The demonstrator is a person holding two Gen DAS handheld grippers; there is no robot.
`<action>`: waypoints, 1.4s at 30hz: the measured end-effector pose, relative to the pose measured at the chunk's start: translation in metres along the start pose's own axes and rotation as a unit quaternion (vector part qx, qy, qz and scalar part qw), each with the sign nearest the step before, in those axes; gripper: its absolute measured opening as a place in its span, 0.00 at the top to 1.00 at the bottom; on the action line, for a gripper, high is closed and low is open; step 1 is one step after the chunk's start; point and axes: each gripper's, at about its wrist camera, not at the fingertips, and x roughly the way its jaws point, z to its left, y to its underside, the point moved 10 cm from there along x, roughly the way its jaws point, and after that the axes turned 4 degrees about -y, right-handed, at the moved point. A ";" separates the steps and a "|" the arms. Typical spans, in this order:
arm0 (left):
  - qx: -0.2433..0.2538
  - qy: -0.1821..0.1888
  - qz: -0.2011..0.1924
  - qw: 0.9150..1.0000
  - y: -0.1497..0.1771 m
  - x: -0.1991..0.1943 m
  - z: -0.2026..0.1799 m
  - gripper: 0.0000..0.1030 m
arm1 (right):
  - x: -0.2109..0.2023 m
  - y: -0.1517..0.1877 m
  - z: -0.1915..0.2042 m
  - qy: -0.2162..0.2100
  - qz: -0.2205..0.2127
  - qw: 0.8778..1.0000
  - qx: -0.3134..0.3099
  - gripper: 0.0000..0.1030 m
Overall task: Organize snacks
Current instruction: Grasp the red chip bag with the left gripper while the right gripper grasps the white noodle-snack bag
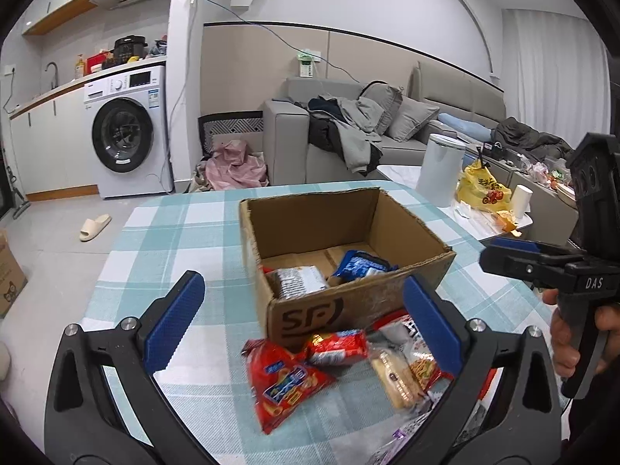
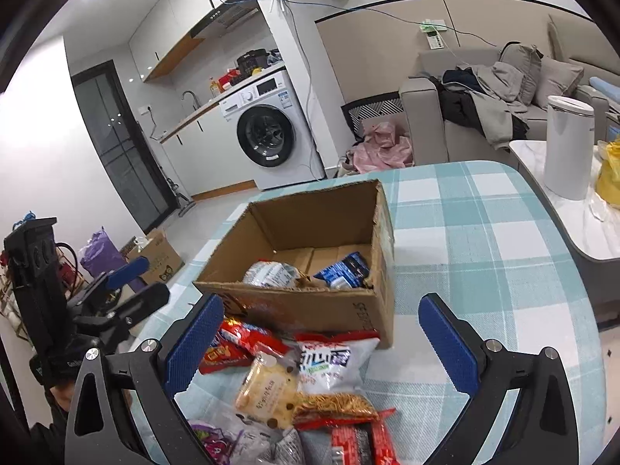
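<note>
Surface: checked tablecloth (image 1: 162,232) on a table, sofa (image 1: 387,131) beyond.
Box: cardboard box (image 1: 348,302) at centre, 2 packets inside.
Snacks: loose snack pile (image 2: 310,383) just near of the box.
Left gripper (image 1: 306,317): jaws apart, empty, red packet (image 1: 283,383) between and below them, long axis near-far.
Right gripper (image 2: 321,337): jaws apart, empty, over the pile.

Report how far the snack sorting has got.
Done: two packets, a blue one and a grey one, lie in the cardboard box. In hand: nothing; the left tongs and right tongs are both open and empty. Left: the pile in front of the box, including the red packet and white bag.
</note>
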 end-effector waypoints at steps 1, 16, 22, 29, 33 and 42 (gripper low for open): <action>-0.002 -0.003 0.001 1.000 0.002 -0.001 0.003 0.01 | -0.001 0.003 0.000 0.005 0.007 1.000 -0.004 0.01; -0.016 -0.017 0.035 0.999 0.028 -0.002 0.027 0.01 | -0.005 0.024 -0.008 0.025 0.039 0.999 -0.005 0.01; -0.028 -0.022 0.052 0.998 0.038 0.015 0.033 0.01 | 0.012 0.038 -0.013 0.047 0.073 0.996 -0.007 0.01; -0.030 -0.023 0.081 0.996 0.053 0.032 0.037 0.01 | 0.031 0.053 -0.013 0.040 0.103 0.994 -0.004 0.01; -0.032 -0.026 0.098 0.994 0.063 0.043 0.039 0.01 | 0.040 0.058 -0.016 0.032 0.110 0.993 0.009 0.01; -0.035 -0.035 0.129 0.990 0.080 0.065 0.047 0.01 | 0.058 0.072 -0.017 0.026 0.136 0.990 0.013 0.01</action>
